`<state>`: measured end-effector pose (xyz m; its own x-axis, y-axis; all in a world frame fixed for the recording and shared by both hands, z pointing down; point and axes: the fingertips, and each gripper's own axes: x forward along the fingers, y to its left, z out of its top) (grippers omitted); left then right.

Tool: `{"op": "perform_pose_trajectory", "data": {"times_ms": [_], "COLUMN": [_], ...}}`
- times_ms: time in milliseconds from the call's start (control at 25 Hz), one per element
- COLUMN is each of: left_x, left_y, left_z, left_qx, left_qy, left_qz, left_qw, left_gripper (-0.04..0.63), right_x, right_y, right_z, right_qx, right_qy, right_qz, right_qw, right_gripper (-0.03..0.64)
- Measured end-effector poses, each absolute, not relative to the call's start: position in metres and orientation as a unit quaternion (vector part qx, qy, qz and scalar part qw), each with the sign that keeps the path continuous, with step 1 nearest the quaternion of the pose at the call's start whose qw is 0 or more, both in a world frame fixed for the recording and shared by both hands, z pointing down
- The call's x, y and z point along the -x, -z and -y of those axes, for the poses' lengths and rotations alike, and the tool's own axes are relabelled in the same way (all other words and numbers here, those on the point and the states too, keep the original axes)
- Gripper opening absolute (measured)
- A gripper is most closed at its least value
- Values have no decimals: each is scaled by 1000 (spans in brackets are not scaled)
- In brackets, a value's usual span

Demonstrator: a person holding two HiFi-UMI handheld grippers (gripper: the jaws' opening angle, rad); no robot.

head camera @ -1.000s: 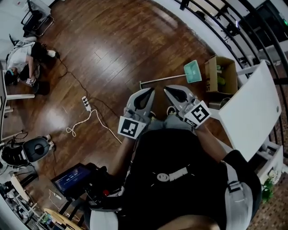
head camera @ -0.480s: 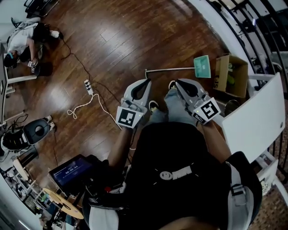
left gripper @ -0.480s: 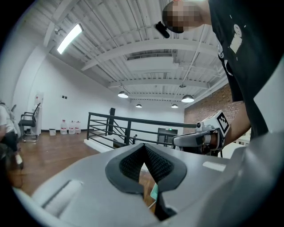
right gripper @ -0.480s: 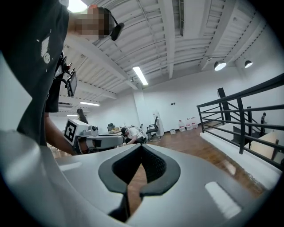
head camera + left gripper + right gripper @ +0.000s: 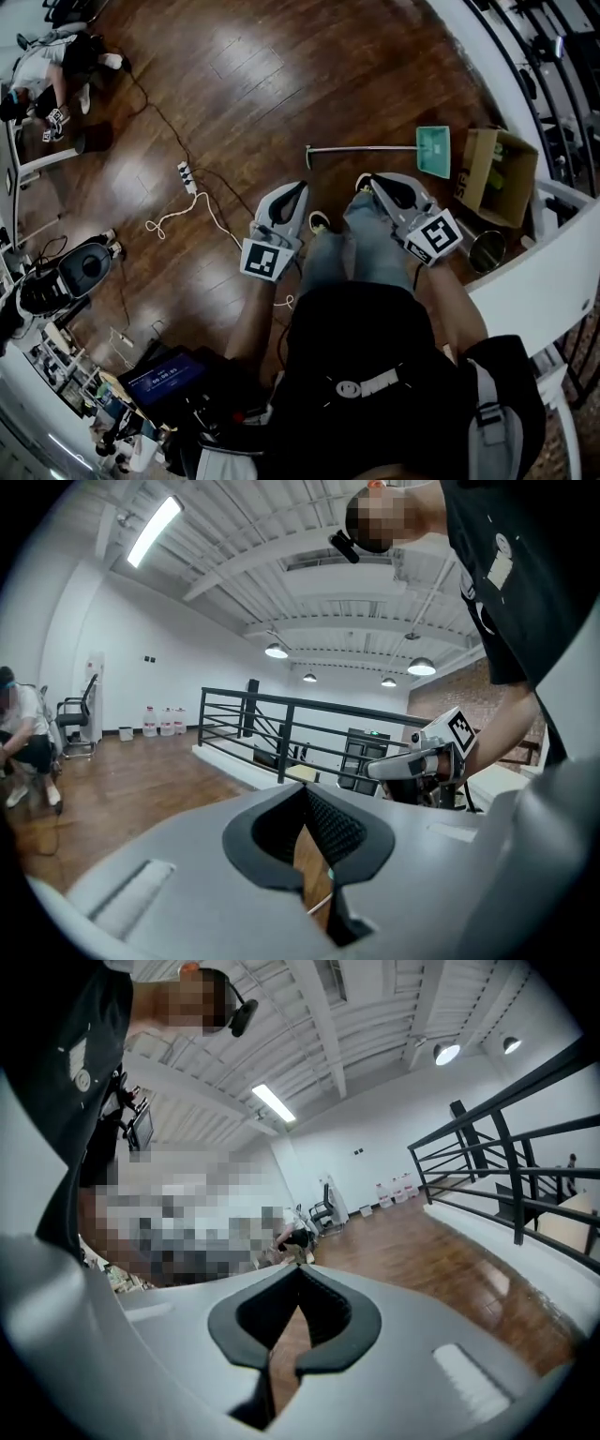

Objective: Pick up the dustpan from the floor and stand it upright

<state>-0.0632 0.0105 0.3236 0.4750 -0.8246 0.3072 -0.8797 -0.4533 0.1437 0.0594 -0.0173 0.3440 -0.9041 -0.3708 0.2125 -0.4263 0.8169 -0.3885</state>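
Observation:
The dustpan (image 5: 434, 150), teal-green with a long thin metal handle (image 5: 361, 148), lies flat on the wooden floor in the head view, its pan to the right beside a cardboard box. My left gripper (image 5: 298, 190) is shut and empty, held in front of me, short of the handle's left end. My right gripper (image 5: 367, 182) is also shut and empty, just below the handle's middle. In the left gripper view my left gripper (image 5: 307, 794) has its jaws together, and a sliver of the handle shows low in the gap behind them. My right gripper (image 5: 298, 1277) likewise shows closed jaws over bare floor.
A cardboard box (image 5: 494, 176) holding green items stands right of the pan. A white table (image 5: 548, 277) edges the right side, with a round metal can (image 5: 486, 250) under it. A power strip (image 5: 186, 175) and cable (image 5: 178, 220) lie on the floor to the left. A person (image 5: 42, 64) crouches far left.
Both grippers have come down and forward toward the floor, still shut. The view has shifted so the dustpan now lies closer to the gripper tips.

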Motion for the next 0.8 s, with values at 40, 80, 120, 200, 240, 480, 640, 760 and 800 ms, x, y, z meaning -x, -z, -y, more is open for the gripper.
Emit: {"op": "perform_pose_trajectory", "data": {"times_ms": [40, 80, 120, 200, 240, 480, 640, 760, 800], "left_x": [64, 67, 70, 77, 81, 116, 136, 149, 155], "left_y": [-333, -344, -355, -380, -394, -459, -493, -517, -525], "left_z": [-7, -4, -1, 2, 3, -2, -19, -21, -19], "left_qx": [-844, -841, -838, -833, -831, -809, -814, -820, -817], "left_qy": [-101, -104, -105, -107, -108, -93, -81, -68, -62], "left_qz": [506, 509, 512, 517, 520, 539, 531, 532, 539], "left_qw": [146, 150, 154, 163, 169, 216, 220, 200, 194], "left_gripper": [18, 18, 18, 18, 18, 18, 20, 144, 144], "right_x": [-60, -59, -58, -55, -53, -46, -56, -50, -46], "right_y": [-362, -381, -402, -443, -464, -612, -725, -805, -829], "right_z": [20, 22, 23, 22, 20, 10, 9, 0, -2], "right_qx": [-205, -199, -191, -177, -170, -110, -94, -62, -54], "right_qy": [-211, -198, -186, -170, -166, -56, -48, -77, -77], "right_qz": [952, 953, 953, 948, 945, 900, 862, 849, 846], "right_qw": [87, 115, 146, 202, 226, 419, 496, 519, 525], "right_gripper": [2, 2, 2, 2, 2, 2, 5, 166, 155]}}
